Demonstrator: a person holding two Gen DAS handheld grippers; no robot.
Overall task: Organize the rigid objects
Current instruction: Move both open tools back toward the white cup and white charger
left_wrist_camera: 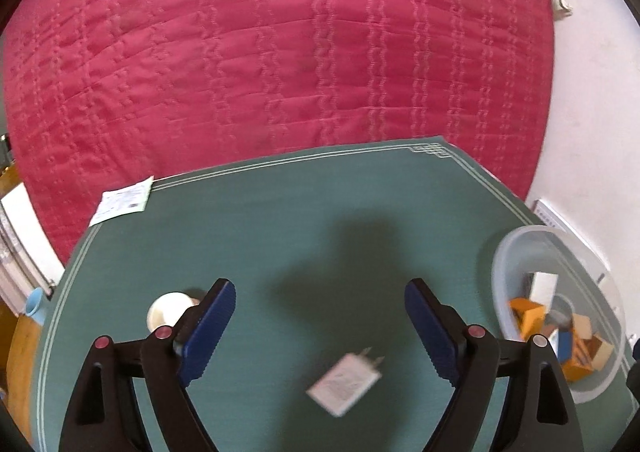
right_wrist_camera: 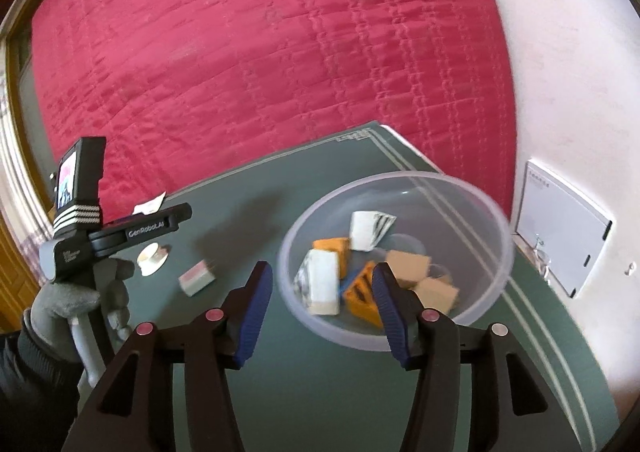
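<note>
On the green table mat (left_wrist_camera: 300, 220) a white plug-in charger (left_wrist_camera: 346, 384) lies blurred, low between the fingers of my left gripper (left_wrist_camera: 320, 316), which stands wide open and touches nothing. A small white round cup (left_wrist_camera: 168, 310) sits just behind its left finger. A clear plastic bowl (right_wrist_camera: 400, 175) holds a white box (right_wrist_camera: 322, 284), orange blocks (right_wrist_camera: 362, 292), tan cartons (right_wrist_camera: 408, 264) and a white cup (right_wrist_camera: 364, 232). My right gripper (right_wrist_camera: 322, 292) hovers over the bowl's near side, open, with its pads clear of the white box. The bowl (left_wrist_camera: 532, 229) shows at the right of the left wrist view too.
A pink quilted bedspread (left_wrist_camera: 280, 52) fills the space beyond the table. A paper slip (left_wrist_camera: 122, 204) overhangs the mat's far left corner. A white panel (right_wrist_camera: 560, 228) lies on the pale floor at the right. A gloved hand (right_wrist_camera: 68, 300) holds the left gripper's handle.
</note>
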